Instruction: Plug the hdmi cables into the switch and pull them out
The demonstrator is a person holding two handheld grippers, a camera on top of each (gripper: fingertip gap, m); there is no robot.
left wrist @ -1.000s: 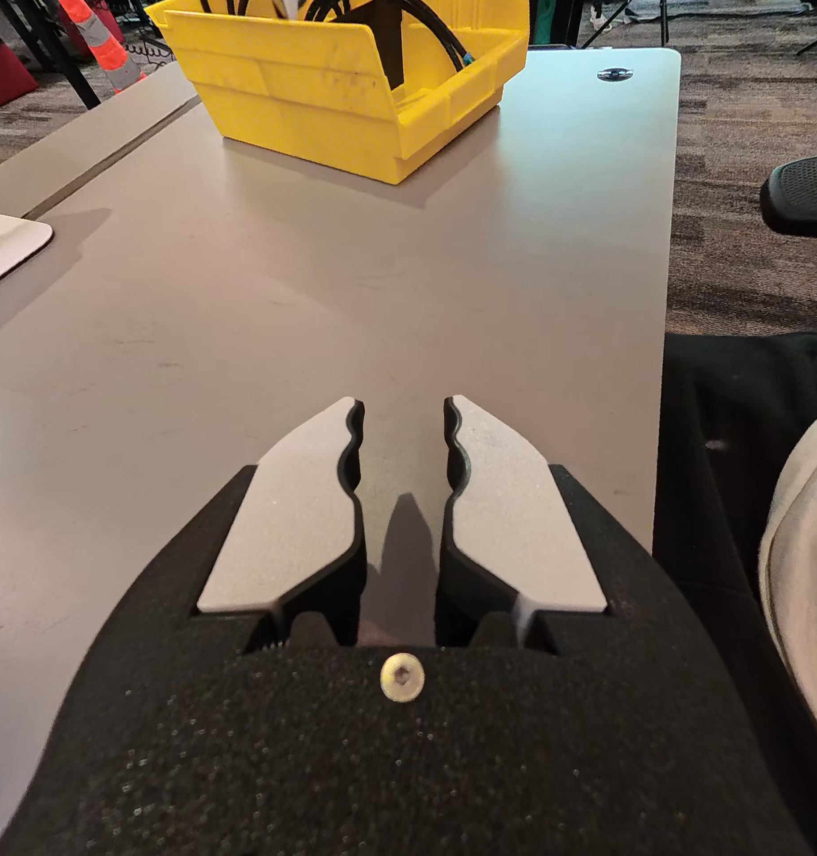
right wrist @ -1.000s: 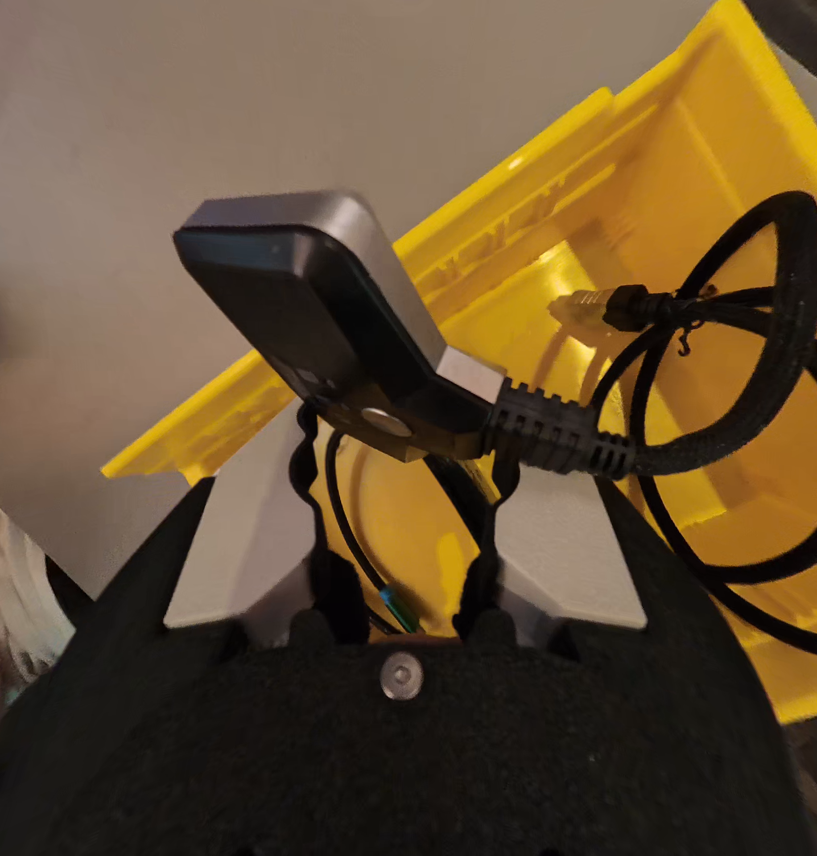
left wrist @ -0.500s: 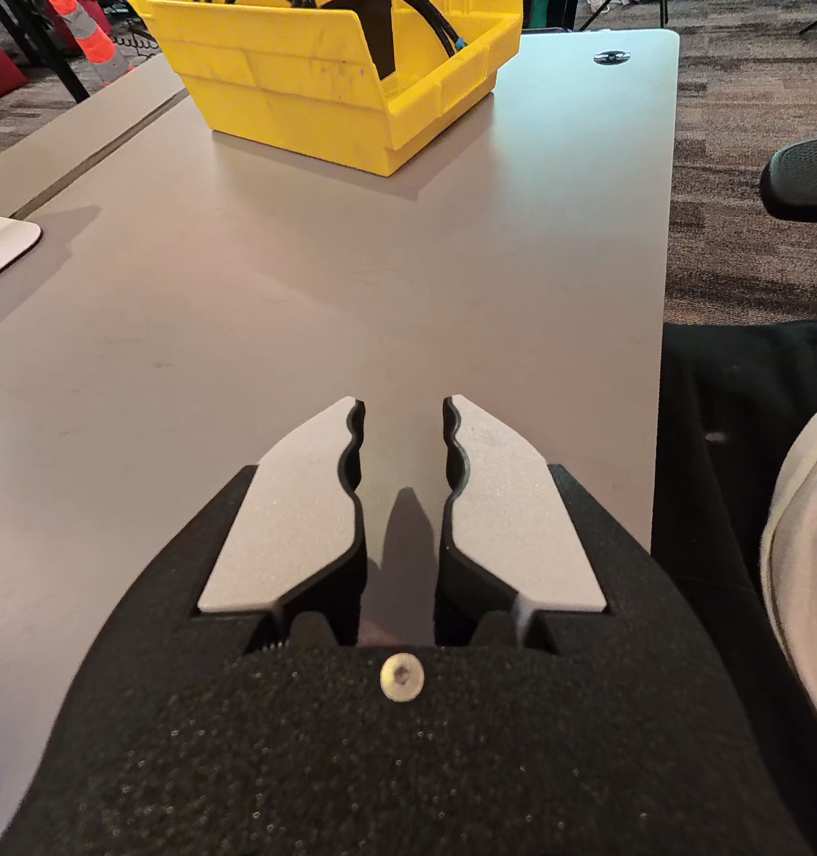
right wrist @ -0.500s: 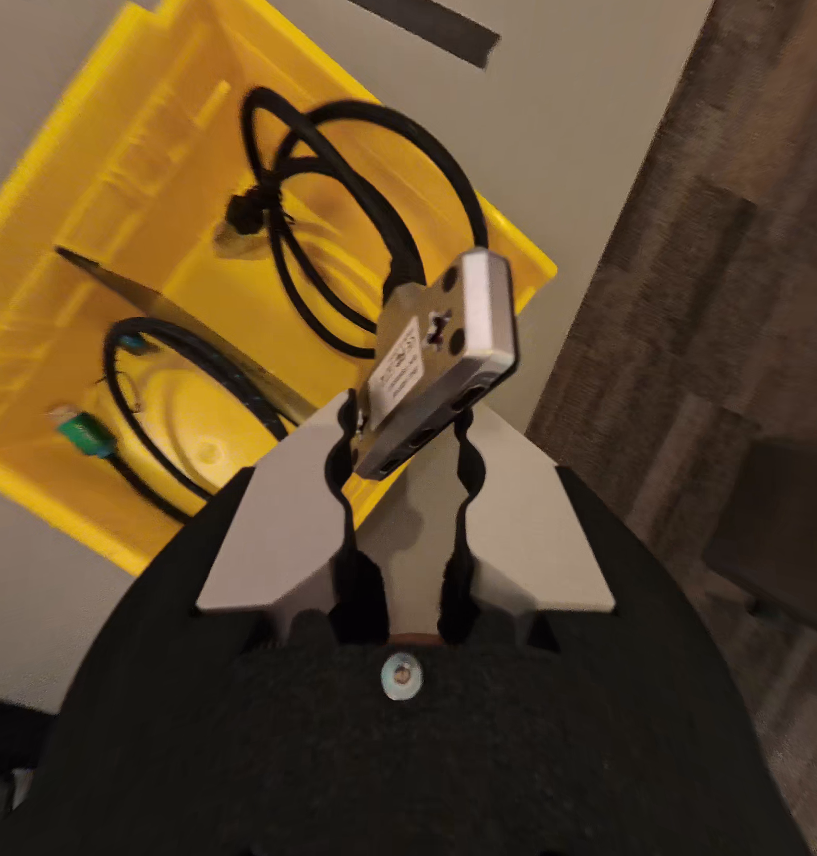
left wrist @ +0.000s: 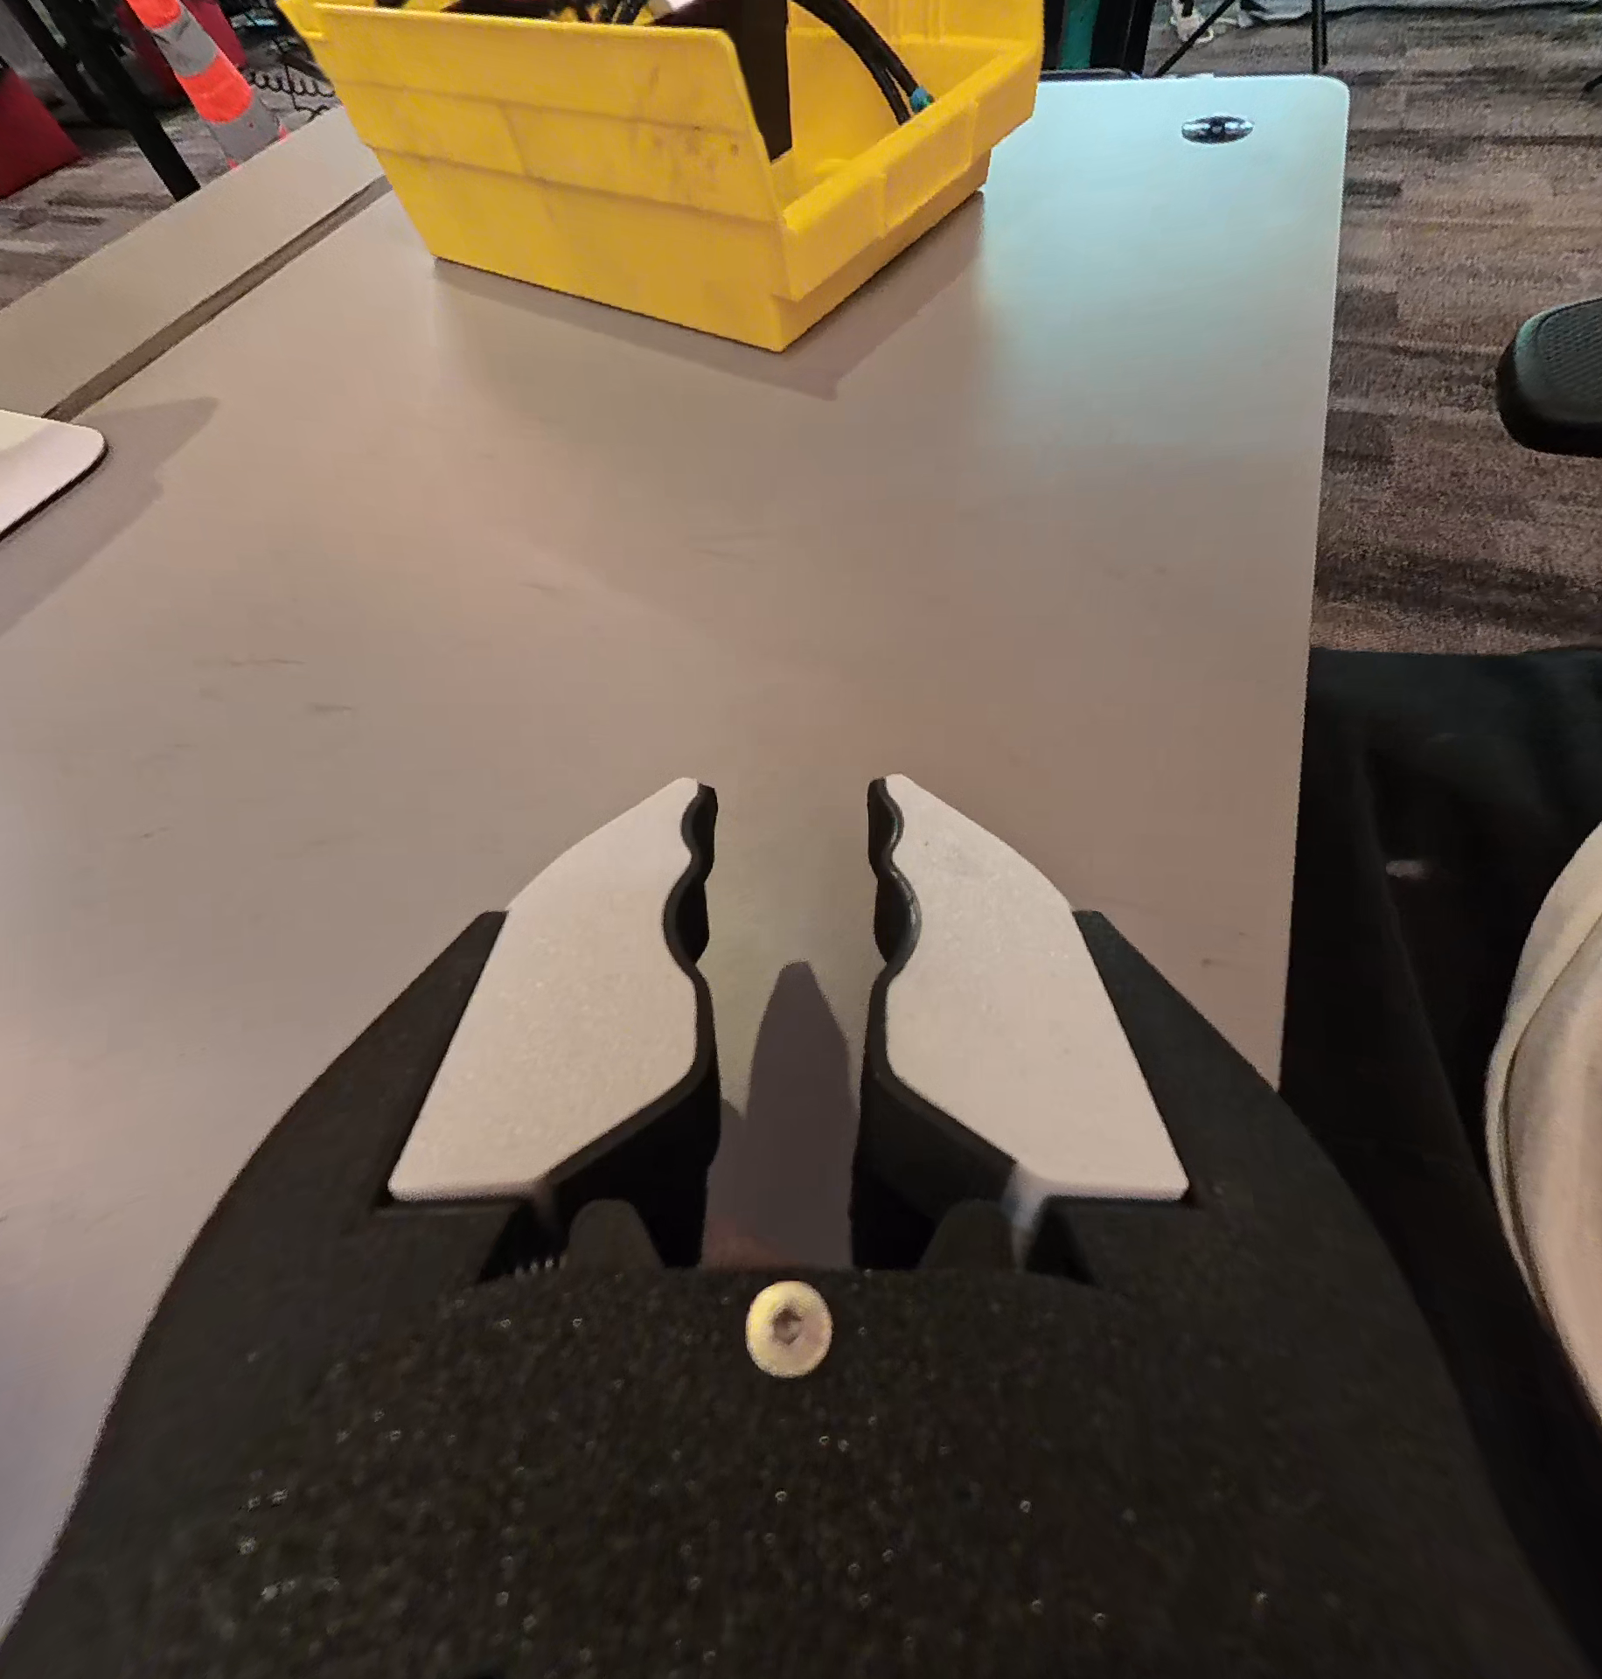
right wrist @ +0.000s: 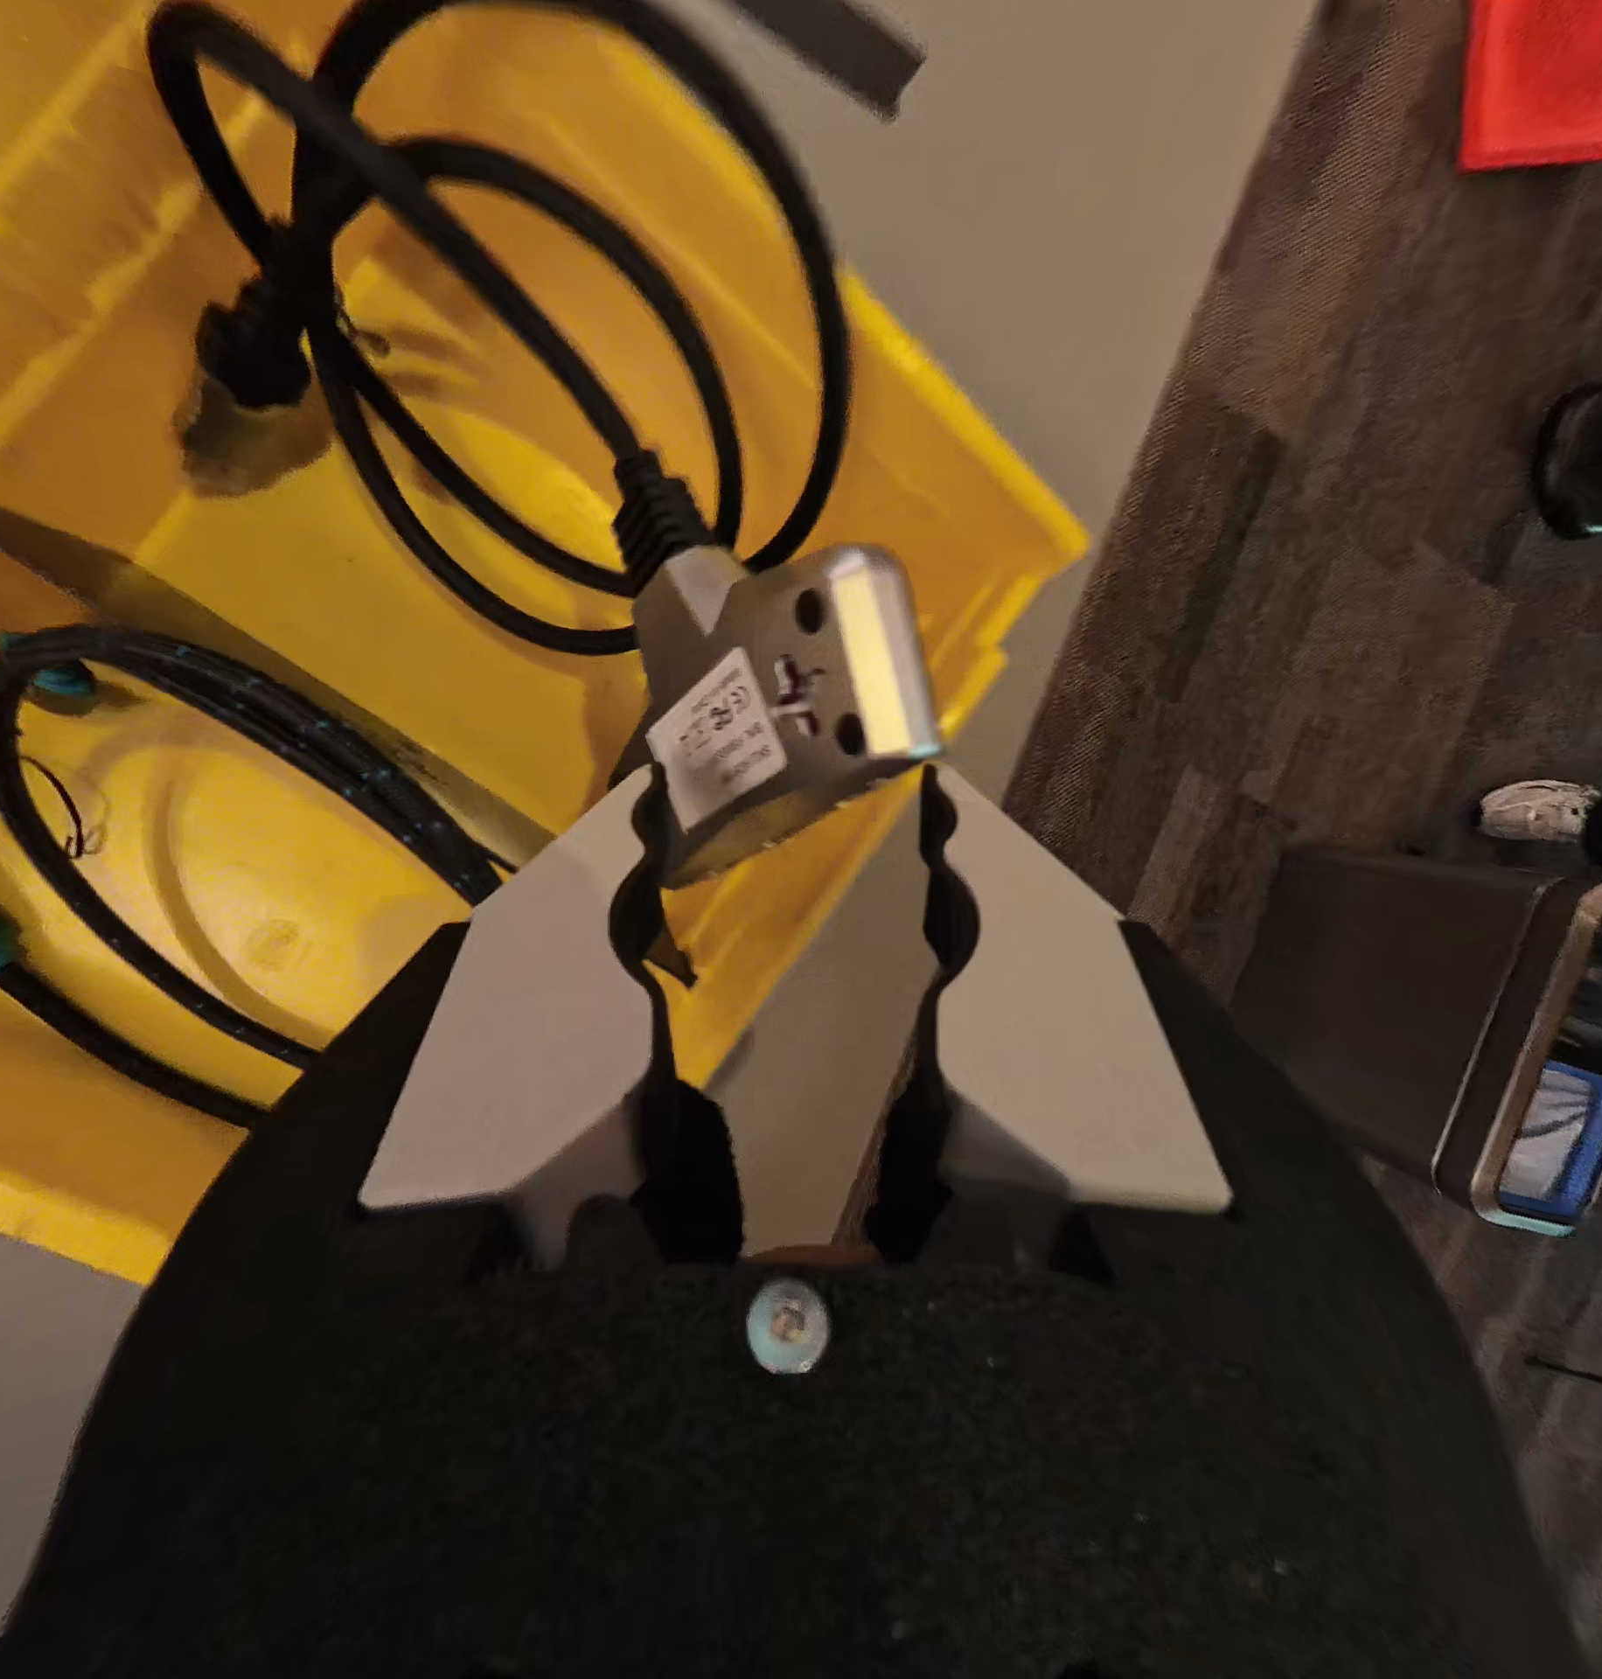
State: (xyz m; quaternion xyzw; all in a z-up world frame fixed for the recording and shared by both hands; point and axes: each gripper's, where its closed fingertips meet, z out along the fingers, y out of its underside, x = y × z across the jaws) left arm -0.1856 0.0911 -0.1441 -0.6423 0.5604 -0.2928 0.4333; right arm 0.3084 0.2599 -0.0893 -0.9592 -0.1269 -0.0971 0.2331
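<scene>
In the right wrist view, my right gripper is shut on a small grey HDMI switch, pinched at the fingertips with its labelled underside towards the camera. It hangs above a yellow bin. The switch's own black braided cable loops back down into the bin. A second black cable with teal ends lies coiled in the bin's other compartment. In the left wrist view, my left gripper is open and empty, low over the grey table, well short of the bin.
The table's right edge drops to carpet, with a black chair armrest and a person's dark clothing beside it. A white pad lies at the left. A metal-framed box stands on the floor. Spacing between my two grippers at the tips: around 55 cm.
My right gripper has swung the switch around over the bin, so its underside now faces the camera, and the cable trails behind it. The left gripper has barely moved and stays open.
</scene>
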